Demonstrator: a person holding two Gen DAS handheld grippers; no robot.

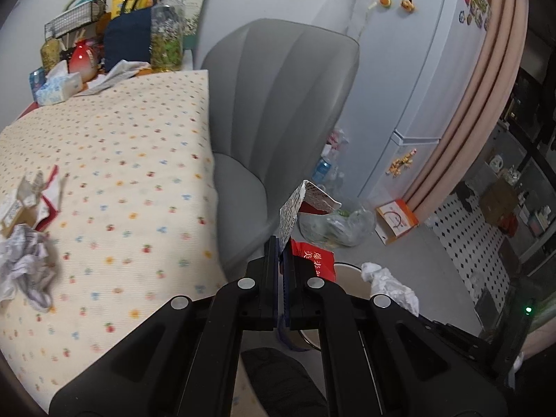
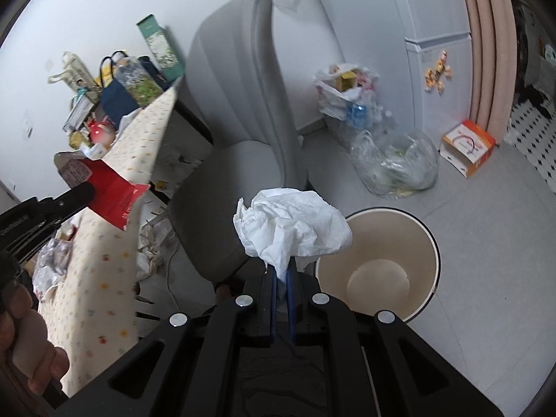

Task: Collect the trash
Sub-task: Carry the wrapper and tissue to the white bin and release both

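The right gripper (image 2: pixel 282 271) pinches a crumpled tissue (image 2: pixel 292 224) left of the wastebasket (image 2: pixel 429 243); the left gripper (image 1: pixel 281 243) pinches a torn red package (image 1: pixel 312 257). Releasing now risks both missing.

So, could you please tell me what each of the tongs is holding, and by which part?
Left tongs: red torn packet, by its lower edge. Right tongs: crumpled white tissue, by its bottom tail.

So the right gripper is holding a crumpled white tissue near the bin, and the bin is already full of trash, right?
Not quite. The right gripper does hold the crumpled white tissue near the bin, but the bin is empty; the right wrist view shows its bare bottom.
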